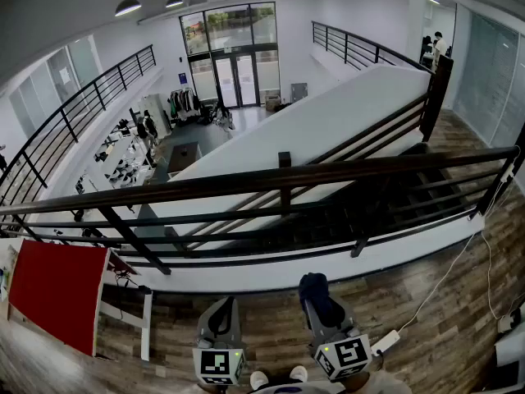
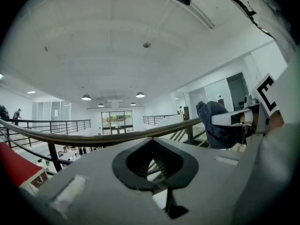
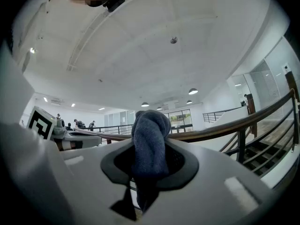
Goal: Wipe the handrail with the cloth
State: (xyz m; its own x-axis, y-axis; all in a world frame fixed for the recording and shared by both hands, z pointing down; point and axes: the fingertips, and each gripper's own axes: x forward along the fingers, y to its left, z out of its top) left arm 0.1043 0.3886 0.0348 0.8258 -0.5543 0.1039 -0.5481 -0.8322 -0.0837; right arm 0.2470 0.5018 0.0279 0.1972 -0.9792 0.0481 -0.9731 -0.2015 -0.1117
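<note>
Right claw (image 3: 150,149) is clenched on the dark blue cloth (image 3: 149,125), which sticks up in a bunched wad from between the jaws with a tail hanging down below them. Left claw (image 2: 152,146) is closed up with nothing in it, held just beside the right one on the person's left. Both sit over the wooden floor (image 1: 426,335) on the near side of the dark handrail (image 1: 287,176), and from the head view the cloth looks short of the rail, not touching it.
</note>
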